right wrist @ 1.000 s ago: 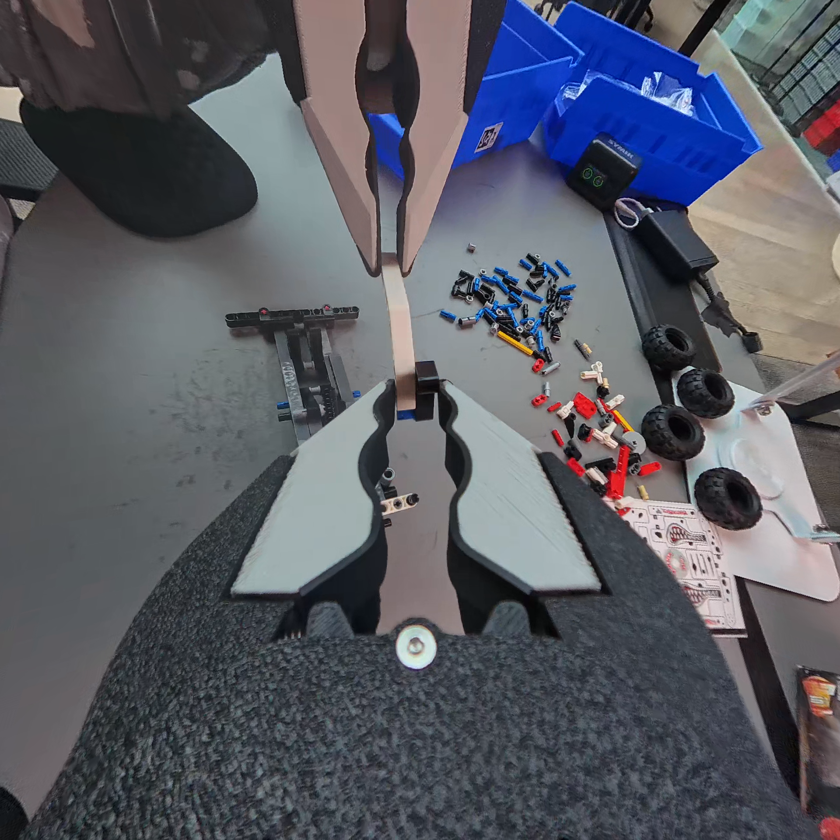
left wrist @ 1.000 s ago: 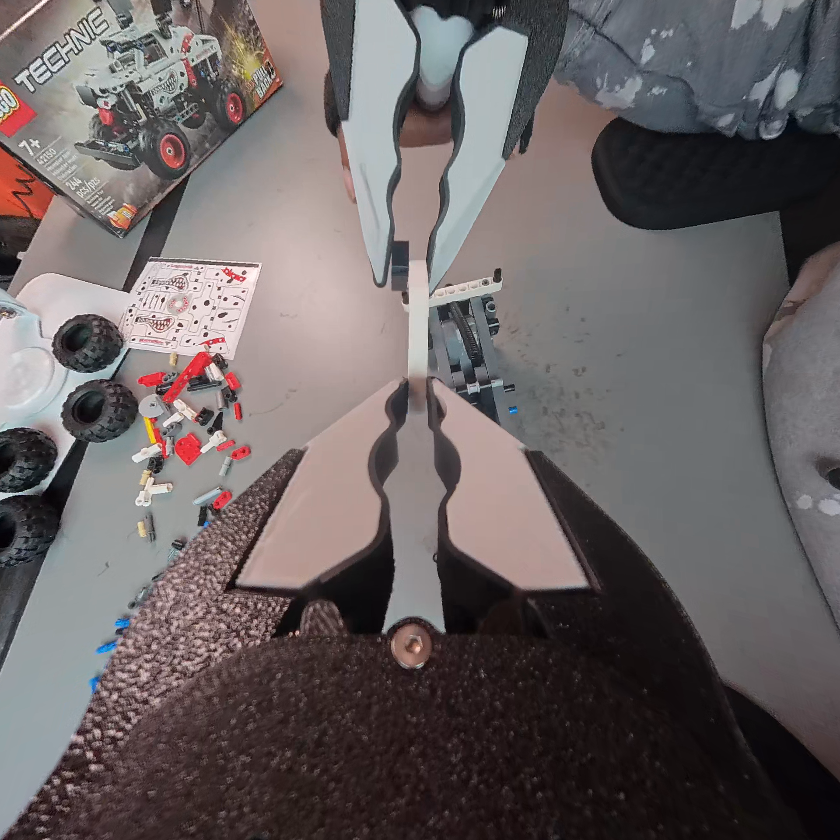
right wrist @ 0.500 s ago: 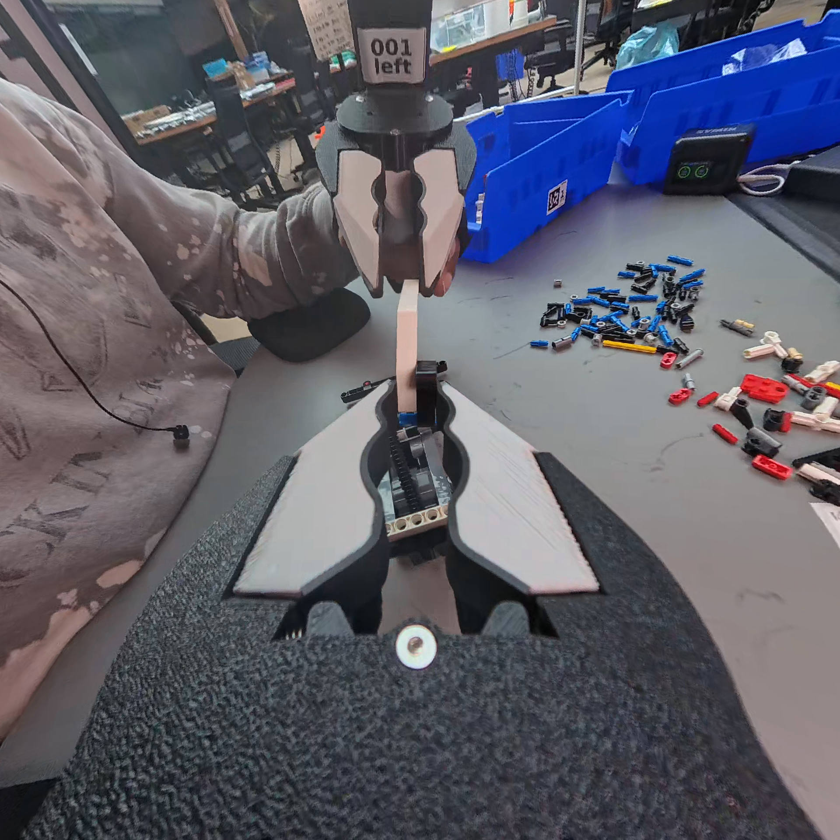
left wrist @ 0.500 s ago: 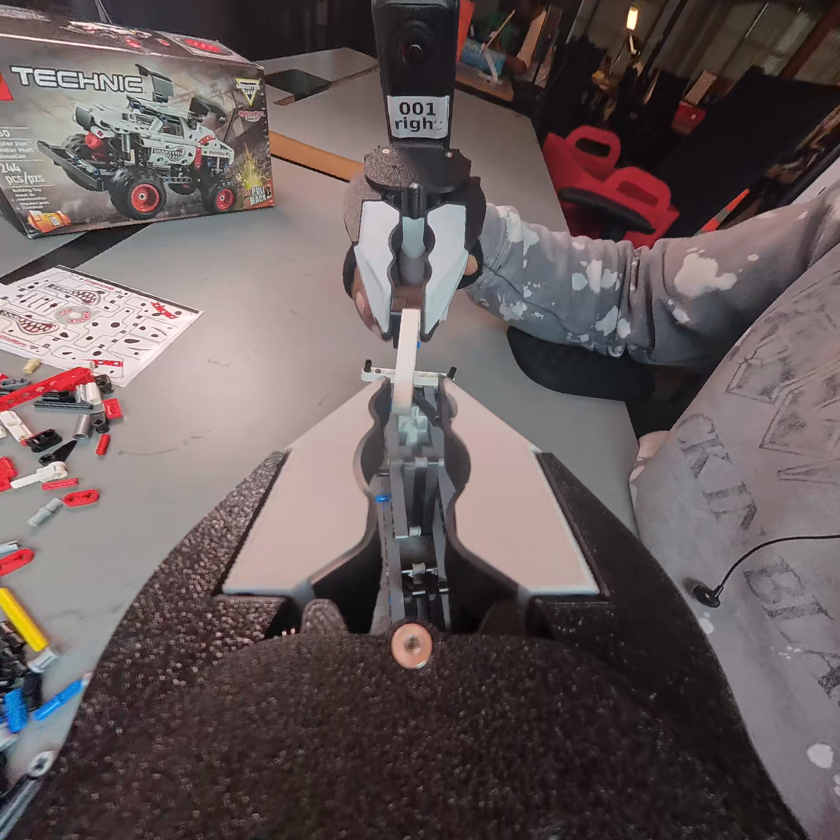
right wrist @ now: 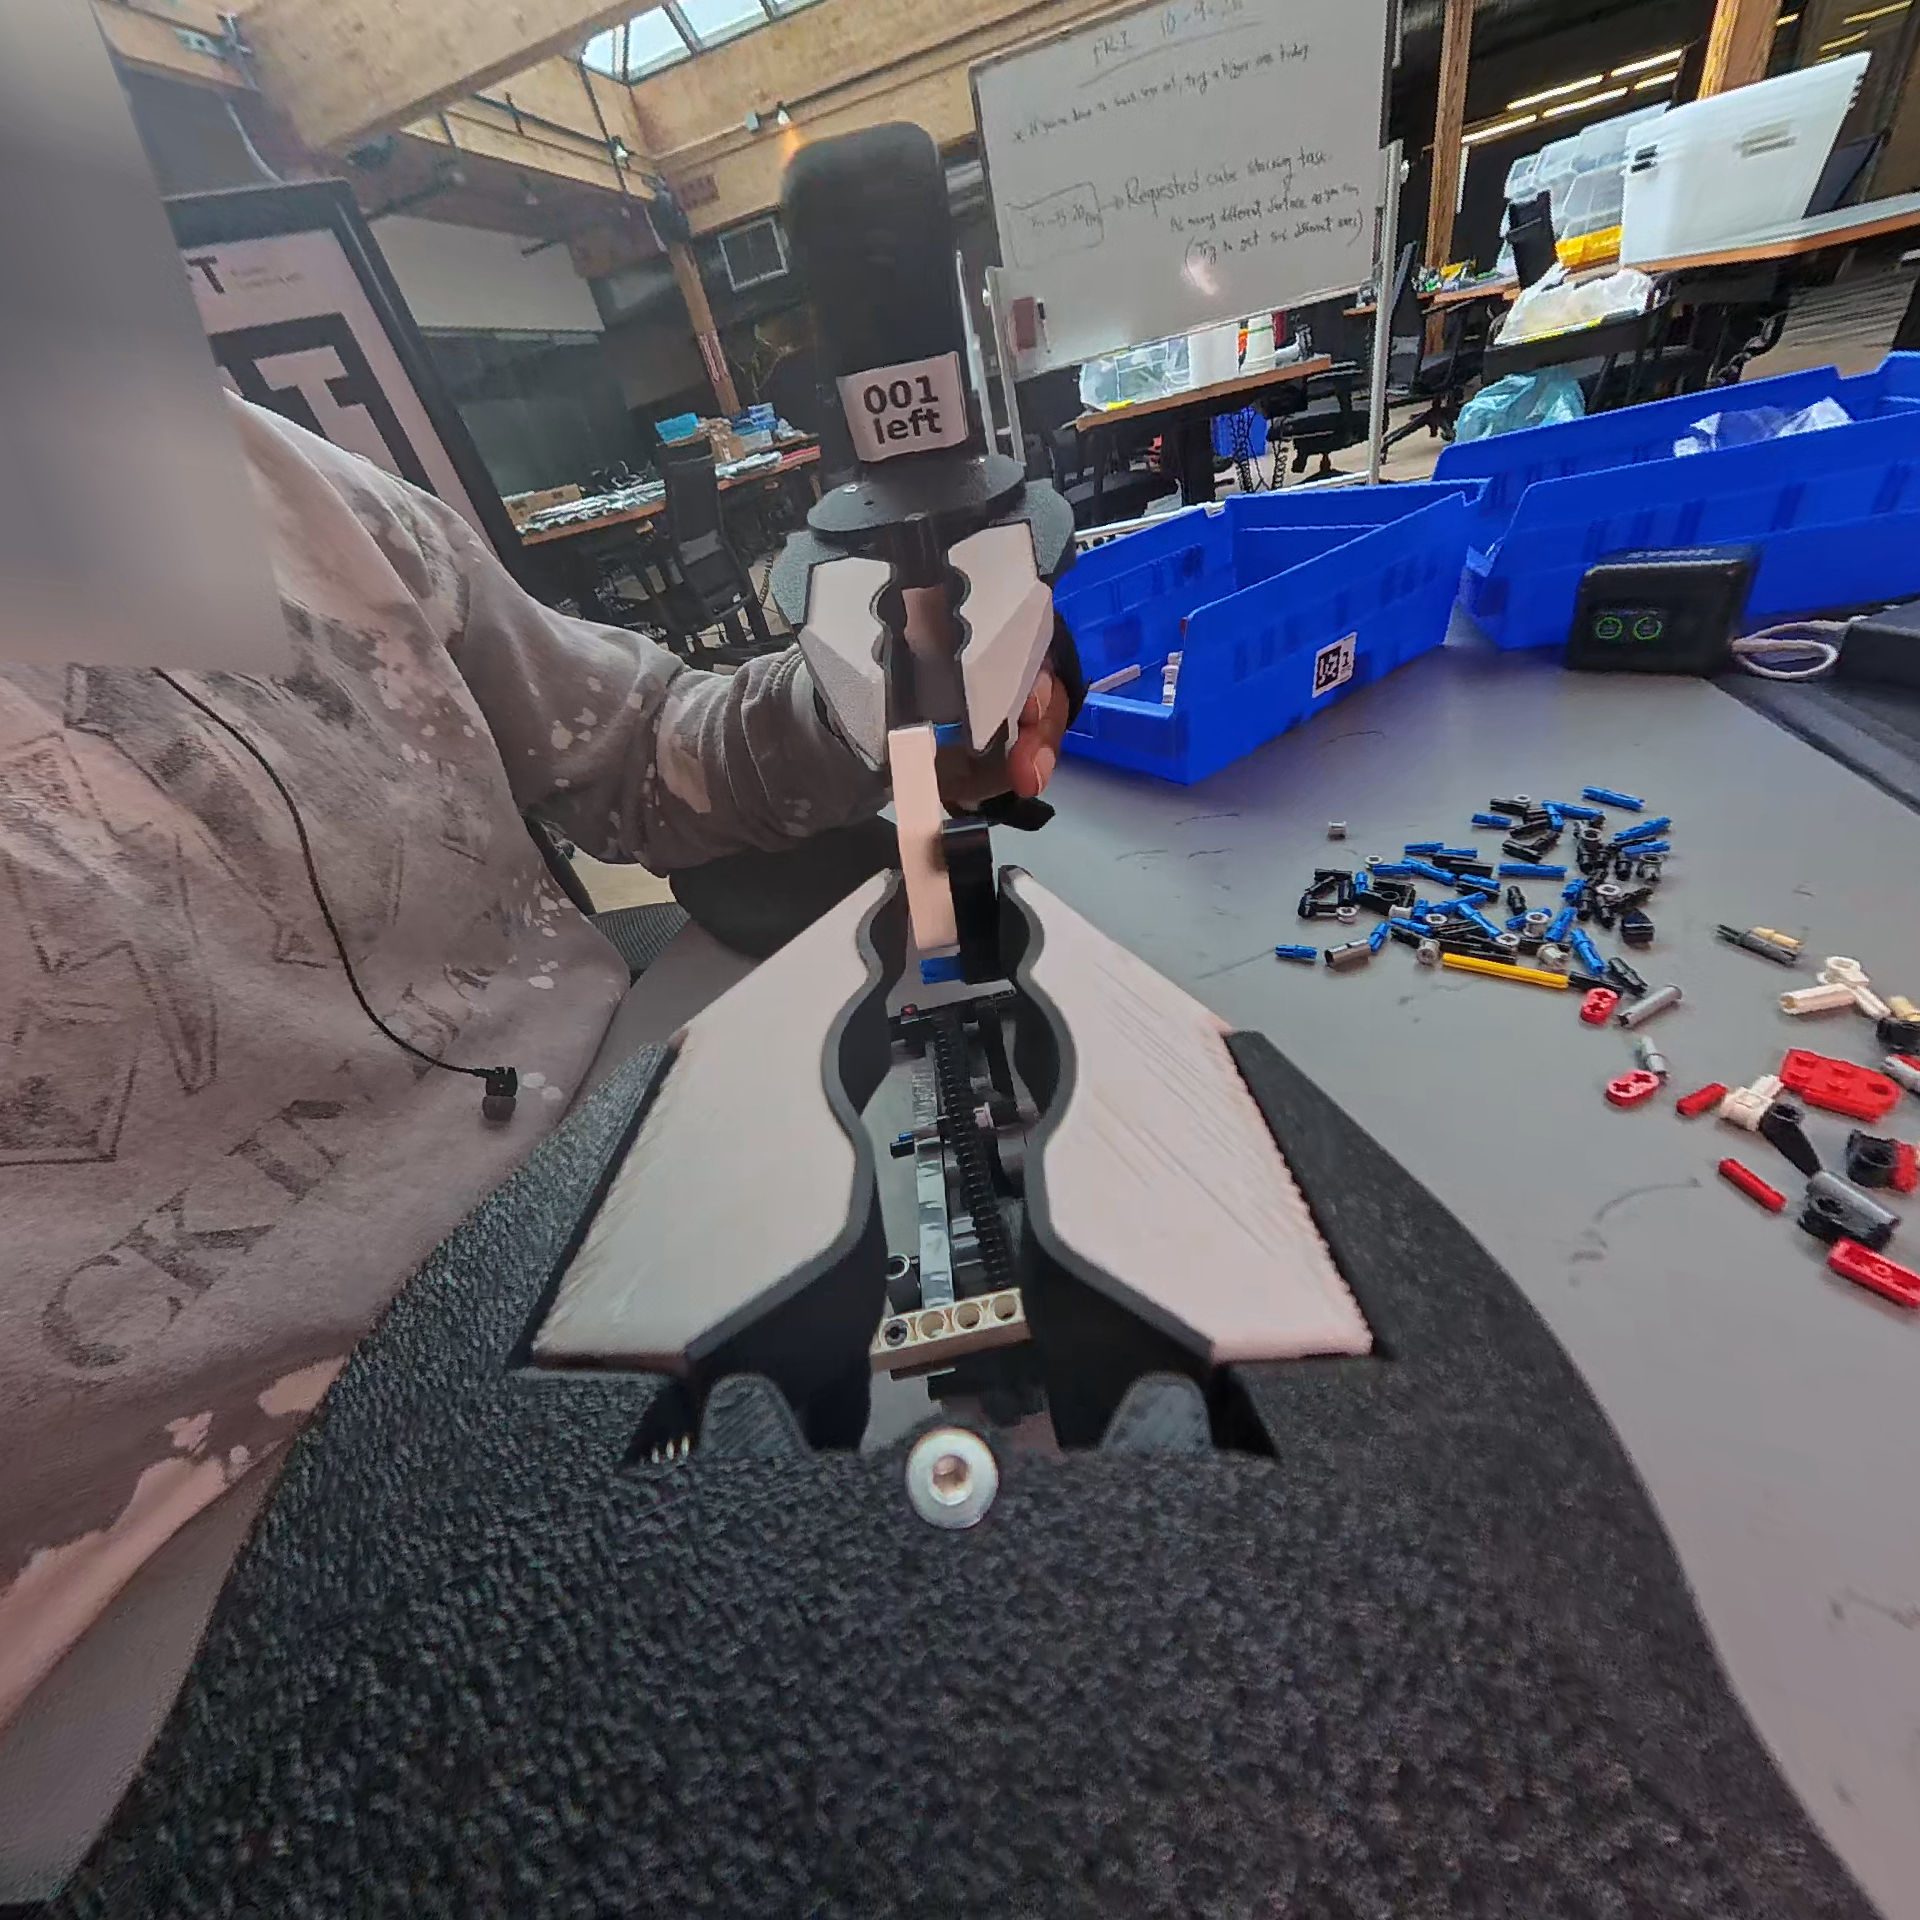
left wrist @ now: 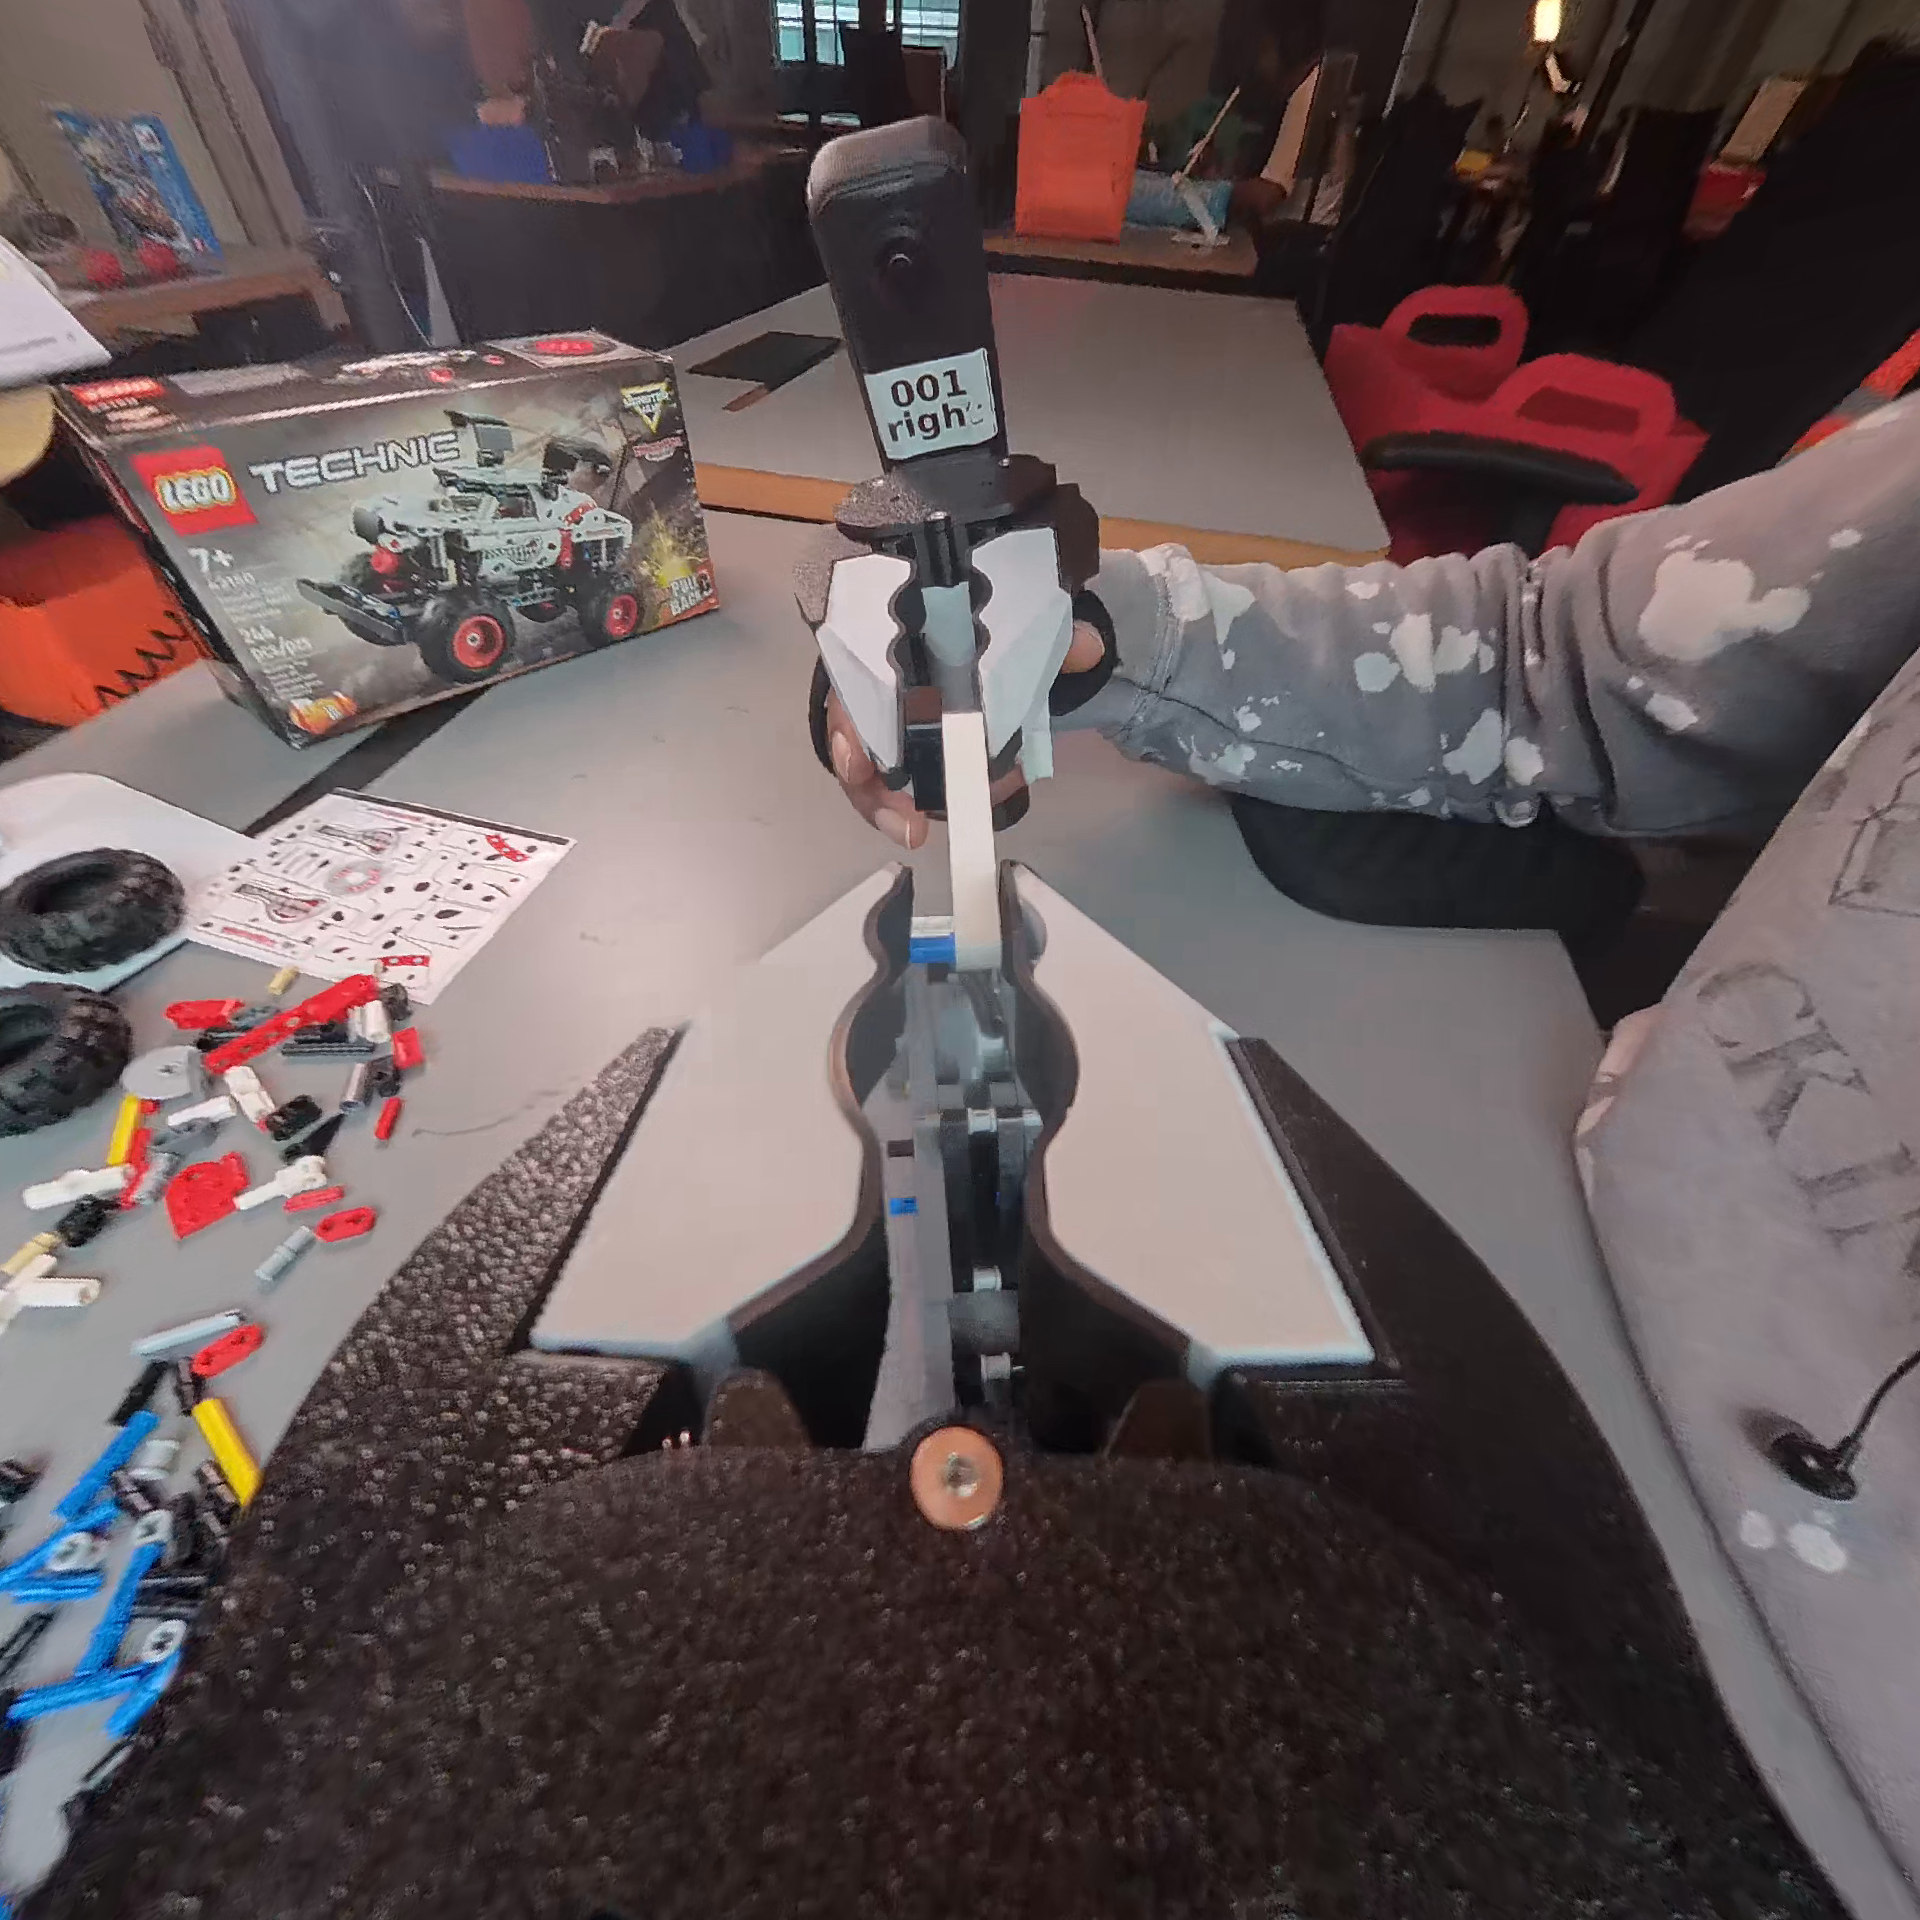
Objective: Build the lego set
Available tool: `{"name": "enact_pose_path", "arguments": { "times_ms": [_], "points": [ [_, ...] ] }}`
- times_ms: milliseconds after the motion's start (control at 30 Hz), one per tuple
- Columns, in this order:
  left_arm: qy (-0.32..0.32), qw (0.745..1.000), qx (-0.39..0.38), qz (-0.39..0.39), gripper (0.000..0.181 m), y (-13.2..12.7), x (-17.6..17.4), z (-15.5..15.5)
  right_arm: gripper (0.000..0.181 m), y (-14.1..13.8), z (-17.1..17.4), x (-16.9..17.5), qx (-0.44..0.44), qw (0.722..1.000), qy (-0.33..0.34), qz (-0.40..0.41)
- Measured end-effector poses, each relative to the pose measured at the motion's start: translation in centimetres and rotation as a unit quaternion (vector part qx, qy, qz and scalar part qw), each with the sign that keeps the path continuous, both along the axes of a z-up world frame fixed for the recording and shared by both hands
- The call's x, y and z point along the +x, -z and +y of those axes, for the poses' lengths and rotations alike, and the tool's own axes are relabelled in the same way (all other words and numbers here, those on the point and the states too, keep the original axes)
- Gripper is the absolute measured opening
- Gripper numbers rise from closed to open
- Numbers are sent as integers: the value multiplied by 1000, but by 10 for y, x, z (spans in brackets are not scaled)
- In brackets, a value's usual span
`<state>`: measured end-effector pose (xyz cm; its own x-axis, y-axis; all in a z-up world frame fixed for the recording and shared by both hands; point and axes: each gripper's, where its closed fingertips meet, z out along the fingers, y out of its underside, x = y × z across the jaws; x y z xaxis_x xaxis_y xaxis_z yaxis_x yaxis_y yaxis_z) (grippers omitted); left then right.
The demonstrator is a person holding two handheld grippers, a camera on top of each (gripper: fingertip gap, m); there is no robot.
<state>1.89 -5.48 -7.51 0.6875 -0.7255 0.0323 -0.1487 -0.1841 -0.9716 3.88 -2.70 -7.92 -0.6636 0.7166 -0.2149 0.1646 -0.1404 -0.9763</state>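
Jaws, both sets: closed, each clamped on one end of the same white beam [left wrist: 966,831].

1. Left gripper [left wrist: 951,914]: I have it pinching the beam's near end, where a blue pin [left wrist: 930,948] sticks out sideways.
2. Right gripper [left wrist: 940,769]: facing the left one and gripping the far end together with a black connector [right wrist: 966,883] fitted against the beam.
3. Beam: held in the air between the two grippers, edge-on and slightly tilted. It hangs over the chassis, and I cannot tell whether the two touch.
4. Chassis [right wrist: 961,1122]: a grey and black sub-assembly with a toothed rack and a tan holed beam at one end, seen through the gap between my right gripper's fingers. It appears to lie on the table [left wrist: 644,748].
5. Tyres [left wrist: 88,904]: off the model, lying at the left edge; no wheels mounted.
6. Loose parts [right wrist: 1507,894]: blue, black, red and white pieces scattered in heaps, many unused.
7. Sticker sheet [left wrist: 384,894]: flat on the table and apparently unused.
8. Box [left wrist: 416,540]: standing behind the sheet.
9. Blue bins [right wrist: 1299,623]: at the far side.

Progress, by my estimate: early. One core frame is built; bodywork, wheels and stickers remain.
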Motion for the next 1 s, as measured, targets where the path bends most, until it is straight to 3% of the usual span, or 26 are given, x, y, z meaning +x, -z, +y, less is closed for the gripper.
{"name": "enact_pose_path", "arguments": {
  "times_ms": [267, 433, 1000],
  "points": [
    [-36, 980, 97, 170, 17, 15, -1, -4, 24, -2, 14, 10, 43, 999, 23, -1],
    [-38, 984, 76, 158, 17, 25, -7, -1, 25, -1, 34, 14, 47, 997, 56, -5],
    [-56, 994, -1, 98, 17, 58, -15, 17, 21, 35, 38, 6, 96, 990, 72, -69]
  ]
}}
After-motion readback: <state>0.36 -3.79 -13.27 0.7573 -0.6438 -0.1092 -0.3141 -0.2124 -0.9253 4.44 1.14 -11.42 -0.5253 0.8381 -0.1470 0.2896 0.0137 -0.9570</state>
